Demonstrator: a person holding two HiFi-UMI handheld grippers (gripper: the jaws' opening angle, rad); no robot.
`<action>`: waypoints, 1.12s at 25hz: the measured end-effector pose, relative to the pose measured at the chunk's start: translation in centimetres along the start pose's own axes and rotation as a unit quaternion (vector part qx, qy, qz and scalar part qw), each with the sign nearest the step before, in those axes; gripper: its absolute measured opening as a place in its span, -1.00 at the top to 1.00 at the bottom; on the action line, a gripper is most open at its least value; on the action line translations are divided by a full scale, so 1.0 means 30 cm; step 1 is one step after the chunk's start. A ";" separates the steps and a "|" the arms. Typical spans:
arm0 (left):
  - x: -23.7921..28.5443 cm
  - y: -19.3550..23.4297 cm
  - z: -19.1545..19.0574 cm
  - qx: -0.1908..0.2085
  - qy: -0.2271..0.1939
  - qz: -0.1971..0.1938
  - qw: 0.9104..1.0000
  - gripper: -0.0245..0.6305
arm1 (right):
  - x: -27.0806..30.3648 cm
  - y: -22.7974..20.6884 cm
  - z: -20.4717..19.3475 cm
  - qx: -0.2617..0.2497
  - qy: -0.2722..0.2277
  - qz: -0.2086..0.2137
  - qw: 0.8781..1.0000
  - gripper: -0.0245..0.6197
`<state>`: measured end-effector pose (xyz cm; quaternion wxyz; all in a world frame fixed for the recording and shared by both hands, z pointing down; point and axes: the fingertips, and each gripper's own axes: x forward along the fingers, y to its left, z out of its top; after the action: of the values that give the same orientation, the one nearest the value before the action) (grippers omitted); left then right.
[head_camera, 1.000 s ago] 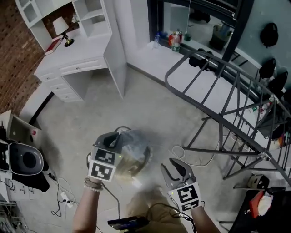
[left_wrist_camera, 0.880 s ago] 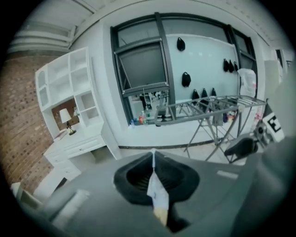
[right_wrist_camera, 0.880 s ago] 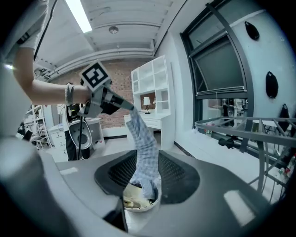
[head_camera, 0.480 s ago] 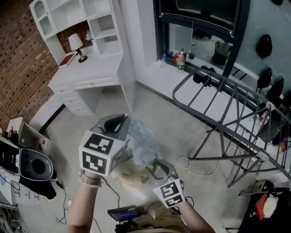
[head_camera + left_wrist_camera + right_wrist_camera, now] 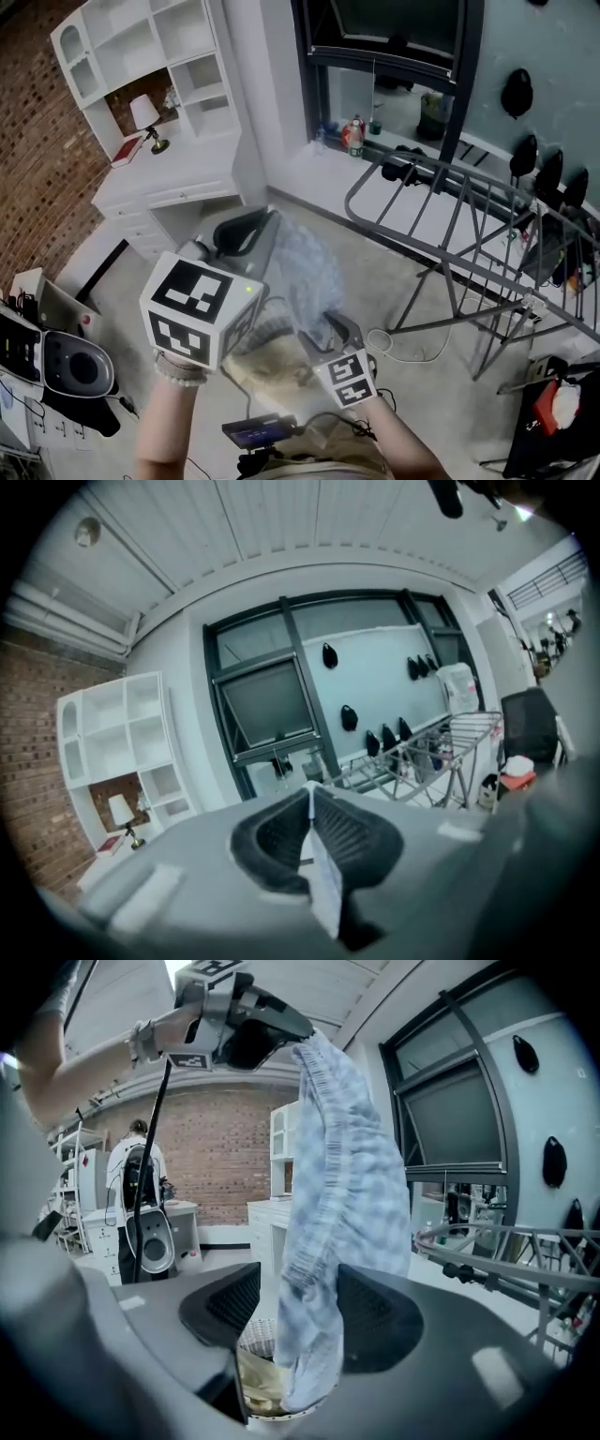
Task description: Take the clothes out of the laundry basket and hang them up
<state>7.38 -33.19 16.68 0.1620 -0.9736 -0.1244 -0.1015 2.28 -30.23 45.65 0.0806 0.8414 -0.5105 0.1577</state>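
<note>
The left gripper point(image 5: 262, 223) is raised, its jaws pressed together on the top edge of a pale checked garment point(image 5: 307, 274); in the left gripper view only a thin sliver of that cloth shows between the closed pads; the garment hangs from there, toward 5 o'clock in the head view, to the right gripper point(image 5: 326, 330); that gripper's jaws have just been opening and stand spread, with the garment's lower part hanging loose between them; in the right gripper view the cloth runs from the left gripper at 11 o'clock down to the basket point(image 5: 246, 1335) at 6 o'clock; its hem reaches into the basket beside a yellowish cloth point(image 5: 255, 1384); the rack point(image 5: 450, 225) stands at 2 o'clock of the grippers, apart from the garment.
</note>
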 end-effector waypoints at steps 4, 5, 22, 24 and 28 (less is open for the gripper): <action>-0.021 0.006 0.017 0.005 -0.015 -0.011 1.000 0.91 | -0.028 -0.011 0.021 0.029 -0.018 -0.002 0.999 0.52; -0.025 0.007 0.016 0.007 -0.017 -0.014 1.000 0.91 | -0.031 -0.012 0.021 0.030 -0.021 -0.006 0.999 0.60; 0.004 -0.055 -0.187 0.002 -0.010 -0.098 0.995 0.91 | -0.685 -0.388 0.129 -0.016 -0.031 -0.340 0.940 0.75; 0.024 -0.100 -0.184 0.001 -0.017 -0.120 0.993 0.91 | -0.780 -0.417 0.157 -0.028 -0.027 -0.372 0.927 0.80; 0.073 -0.189 -0.158 0.011 -0.033 -0.151 0.988 0.91 | -0.917 -0.463 0.189 -0.053 -0.016 -0.415 0.908 0.81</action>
<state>7.15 -29.15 23.25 0.1513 -0.9447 -0.2762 -0.0915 3.79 -2.50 31.13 0.1747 0.9743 -0.1244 0.0692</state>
